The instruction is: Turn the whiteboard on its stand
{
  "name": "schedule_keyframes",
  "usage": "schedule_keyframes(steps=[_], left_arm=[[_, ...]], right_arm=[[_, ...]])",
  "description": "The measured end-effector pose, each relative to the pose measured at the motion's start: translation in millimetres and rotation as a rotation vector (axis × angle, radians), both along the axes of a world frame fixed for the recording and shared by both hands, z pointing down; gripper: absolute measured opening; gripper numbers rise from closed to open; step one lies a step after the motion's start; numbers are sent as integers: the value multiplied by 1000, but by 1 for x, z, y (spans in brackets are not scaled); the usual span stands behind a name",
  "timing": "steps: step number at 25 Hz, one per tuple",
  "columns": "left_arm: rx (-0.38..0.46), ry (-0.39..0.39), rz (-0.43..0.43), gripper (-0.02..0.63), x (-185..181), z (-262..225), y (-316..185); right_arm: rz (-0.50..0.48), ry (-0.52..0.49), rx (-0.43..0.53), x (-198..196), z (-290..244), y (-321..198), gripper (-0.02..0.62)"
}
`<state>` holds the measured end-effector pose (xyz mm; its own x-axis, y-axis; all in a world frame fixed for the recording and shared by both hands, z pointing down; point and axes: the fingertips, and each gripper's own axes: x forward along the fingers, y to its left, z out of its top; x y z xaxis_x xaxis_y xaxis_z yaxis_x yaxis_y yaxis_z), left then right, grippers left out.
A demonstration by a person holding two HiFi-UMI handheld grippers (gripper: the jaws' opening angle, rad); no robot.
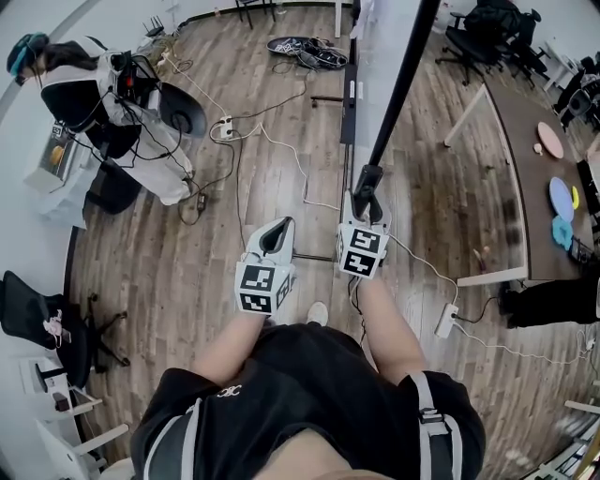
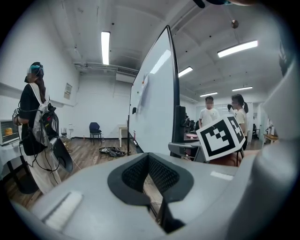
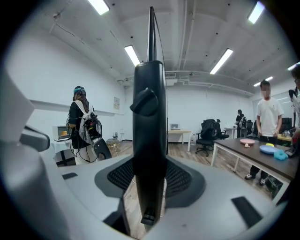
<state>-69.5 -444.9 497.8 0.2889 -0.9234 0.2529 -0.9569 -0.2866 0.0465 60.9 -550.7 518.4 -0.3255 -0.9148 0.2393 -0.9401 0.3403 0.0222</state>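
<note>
From the head view I look down along the whiteboard's (image 1: 398, 84) black top edge, which runs away up the frame. Its stand foot (image 1: 349, 94) lies on the wood floor. My right gripper (image 1: 366, 202) is shut on the board's black side post (image 3: 149, 117), which fills the gap between the pads and carries a knob (image 3: 144, 101). My left gripper (image 1: 278, 228) hangs free to the left of the post, shut on nothing. In the left gripper view the white board face (image 2: 152, 103) rises just beyond the left gripper's (image 2: 148, 157) tips, and the right gripper's marker cube (image 2: 221, 137) shows at right.
A person wearing cabled gear (image 1: 103, 103) stands at the left. Cables (image 1: 253, 131) and a power strip (image 1: 446, 321) lie on the floor. A brown table (image 1: 525, 159) with plates is at right, office chairs (image 1: 487, 28) behind it. Two people (image 2: 208, 117) stand beyond the board.
</note>
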Motion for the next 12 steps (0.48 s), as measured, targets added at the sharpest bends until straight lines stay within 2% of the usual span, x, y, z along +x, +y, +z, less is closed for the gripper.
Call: schedule_keyframes(steps=[12], left_arm=[[36, 17, 54, 8, -15, -10, 68]], right_arm=[[59, -7, 17, 10, -1, 86, 195]])
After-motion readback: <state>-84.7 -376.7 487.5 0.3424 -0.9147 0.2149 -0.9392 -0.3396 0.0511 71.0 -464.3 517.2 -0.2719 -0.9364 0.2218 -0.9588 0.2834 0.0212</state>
